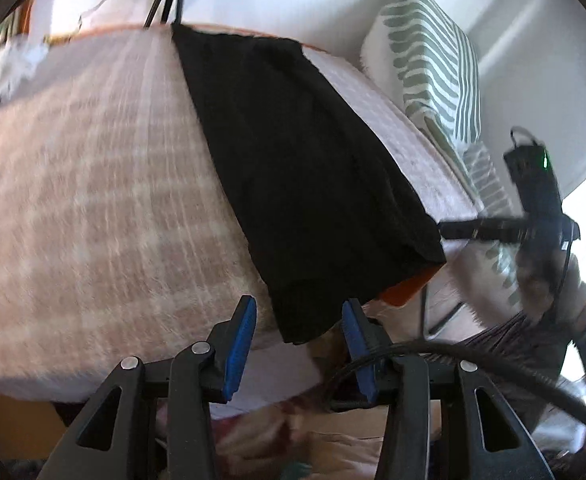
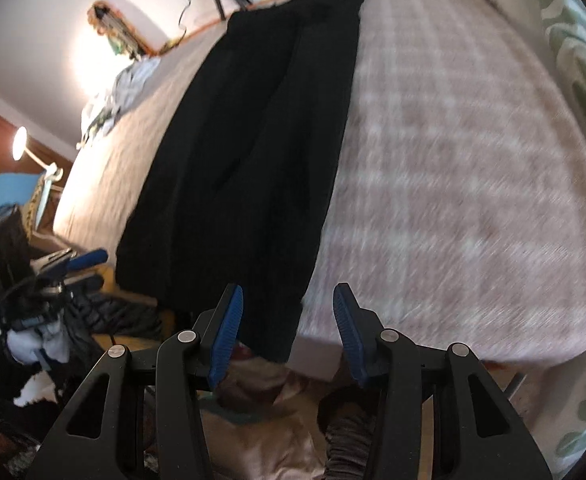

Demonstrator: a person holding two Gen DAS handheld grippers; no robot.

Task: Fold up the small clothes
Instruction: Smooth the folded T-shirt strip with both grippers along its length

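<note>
Here | both claws [image 1: 299, 320] [image 2: 287, 312] released | black garment [image 1: 293, 152] on bed [image 1: 93, 184] | pillow [image 1: 433, 60] beside

garment: black cloth [image 1: 313, 168] | state: spread long and flat, lengthwise creases, folded narrow | pose: near end hangs over the bed edge | place: stretches away ahead of both sets of jaws, near end just beyond the tips, untouched

Garment [image 2: 245, 152] lies lengthwise on bed [image 2: 473, 200], near end hanging over bed edge at 6 o'clock. Pillow [image 1: 433, 64] at 2 o'clock in left view. Clothes pile [image 2: 113, 92] on bed at 10 o'clock, right view.
</note>
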